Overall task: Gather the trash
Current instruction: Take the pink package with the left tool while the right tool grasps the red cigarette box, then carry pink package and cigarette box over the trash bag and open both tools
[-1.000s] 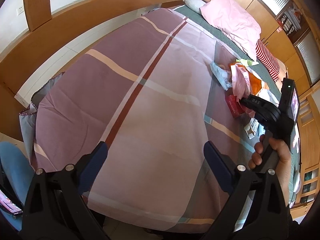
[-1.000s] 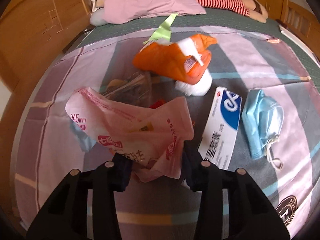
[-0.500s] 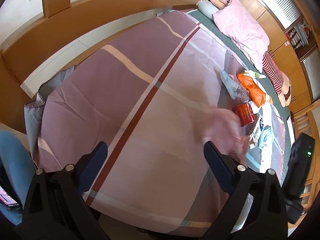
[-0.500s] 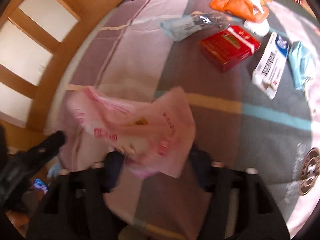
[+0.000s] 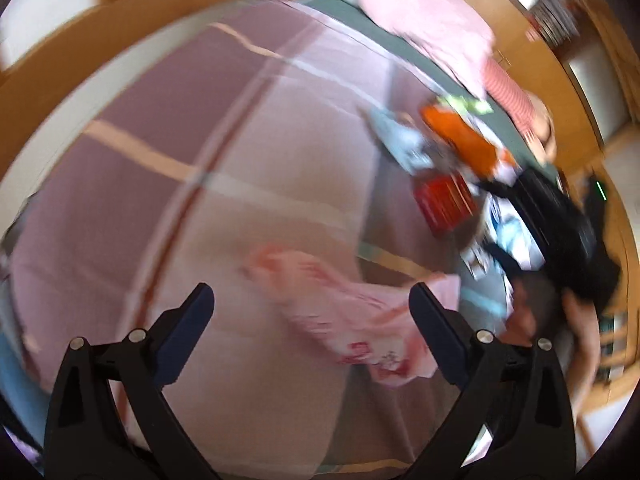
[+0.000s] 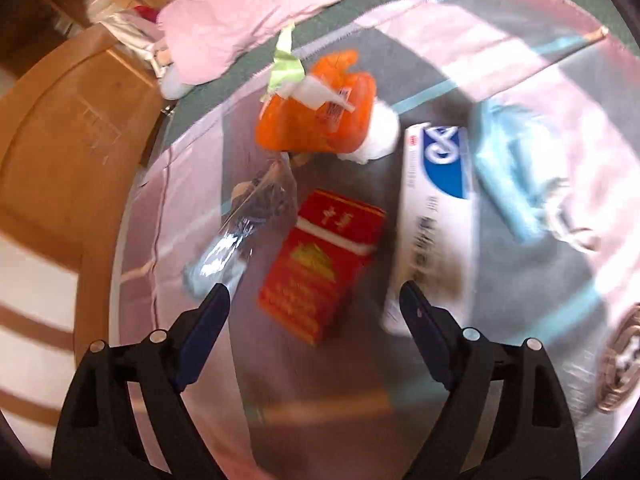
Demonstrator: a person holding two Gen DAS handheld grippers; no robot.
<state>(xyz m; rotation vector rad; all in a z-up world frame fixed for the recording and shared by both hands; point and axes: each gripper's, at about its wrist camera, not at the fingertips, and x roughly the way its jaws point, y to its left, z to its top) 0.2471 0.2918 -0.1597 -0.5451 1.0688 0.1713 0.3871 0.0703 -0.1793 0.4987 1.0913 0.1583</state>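
Note:
A crumpled pink plastic bag (image 5: 352, 312) lies on the checked bedspread (image 5: 200, 220), just ahead of my open, empty left gripper (image 5: 310, 306). My right gripper (image 6: 314, 308) is open and empty, hovering just before a red carton (image 6: 324, 260). Around the carton lie a clear wrapper (image 6: 244, 224), an orange bag (image 6: 316, 112), a white and blue toothpaste box (image 6: 436, 208) and a blue face mask (image 6: 516, 168). In the blurred left wrist view the right gripper (image 5: 560, 224) is over that pile, by the red carton (image 5: 444, 204).
A pink pillow (image 6: 240, 16) and a red-striped cloth (image 5: 508, 96) lie at the head of the bed. A wooden bed frame (image 6: 72, 128) curves along the left. A green paper scrap (image 6: 284, 64) sits behind the orange bag.
My right gripper let go of the pink bag, which now lies in front of the left gripper. The right gripper opened and swung back to the trash pile. Both views are motion-blurred.

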